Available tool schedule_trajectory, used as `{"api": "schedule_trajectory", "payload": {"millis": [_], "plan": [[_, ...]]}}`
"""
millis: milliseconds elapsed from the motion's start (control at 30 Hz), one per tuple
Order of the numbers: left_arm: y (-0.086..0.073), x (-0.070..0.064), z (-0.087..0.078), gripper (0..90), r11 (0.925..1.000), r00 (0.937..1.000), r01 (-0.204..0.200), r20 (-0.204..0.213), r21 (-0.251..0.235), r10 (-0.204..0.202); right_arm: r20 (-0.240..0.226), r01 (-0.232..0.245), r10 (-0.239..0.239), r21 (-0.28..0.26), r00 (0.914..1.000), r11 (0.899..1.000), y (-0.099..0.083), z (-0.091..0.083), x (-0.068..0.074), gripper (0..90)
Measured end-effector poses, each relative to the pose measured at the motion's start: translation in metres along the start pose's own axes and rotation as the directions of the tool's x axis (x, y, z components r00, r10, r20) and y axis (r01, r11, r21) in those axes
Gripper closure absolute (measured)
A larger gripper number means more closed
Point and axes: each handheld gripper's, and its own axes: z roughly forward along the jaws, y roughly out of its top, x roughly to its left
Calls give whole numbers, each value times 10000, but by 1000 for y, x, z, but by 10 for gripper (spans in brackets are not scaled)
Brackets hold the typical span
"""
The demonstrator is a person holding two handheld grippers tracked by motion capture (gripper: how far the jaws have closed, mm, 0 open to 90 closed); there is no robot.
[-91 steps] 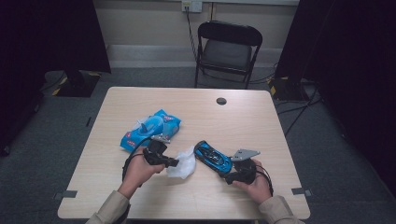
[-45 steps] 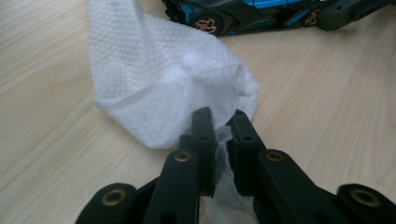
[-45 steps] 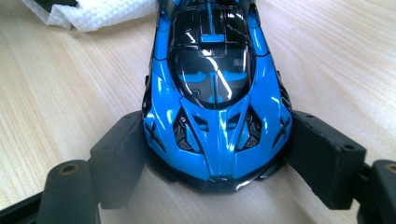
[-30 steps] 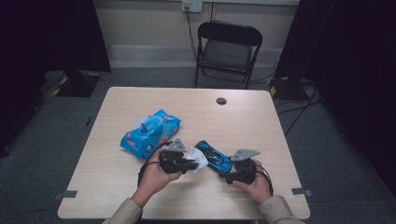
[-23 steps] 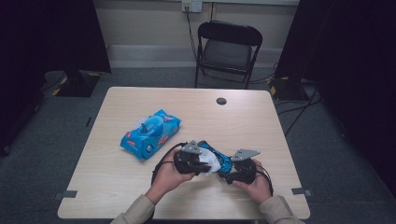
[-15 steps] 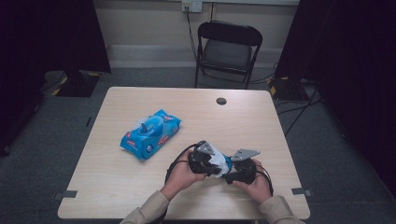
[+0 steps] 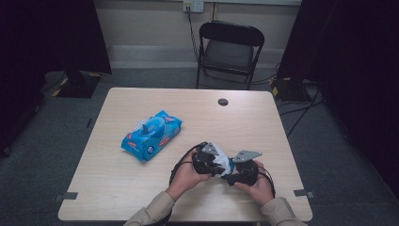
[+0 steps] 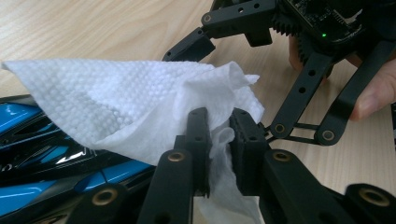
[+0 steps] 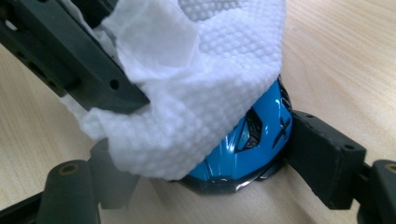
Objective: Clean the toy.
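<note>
left tongs (image 8: 219, 154) pinch the white wipe (image 8: 140, 102) against the blue toy car (image 9: 243, 154); right tongs (image 9: 196, 163) clamp the car; wiping looks underway, unfinished

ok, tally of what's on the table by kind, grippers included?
Grippers: 2, left shut on the wipe, right shut on the car
Wipes: 1, white wipe
Toy cars: 1, blue car
Wipe packs: 1, blue pack
Small dark discs: 1, disc
Total: 6
</note>
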Motion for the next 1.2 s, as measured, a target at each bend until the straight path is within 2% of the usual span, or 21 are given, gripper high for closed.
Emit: {"api": "schedule_trajectory", "payload": {"millis": [333,500,567,800,867,1200], "plan": [[6,-1,9,819,10000,10000,9,42,-31,-9,4,8,-8,5,10000,10000,0,0,0,228],[4,0,12,823,9998,9998,177,78,-125,-176,11,13,-13,7,10000,10000,0,0,0,228],[4,-1,13,825,9999,10000,24,63,-102,-24,4,8,-8,4,10000,10000,0,0,0,227],[5,-2,16,829,10000,9999,-20,-108,-63,19,5,9,-9,5,10000,10000,0,0,0,228],[7,-3,18,829,9998,9996,-176,-201,-7,176,1,5,-5,7,10000,10000,0,0,0,228],[6,1,14,829,9999,9996,-49,-285,-116,46,0,13,-13,7,10000,10000,0,0,0,228]]}}
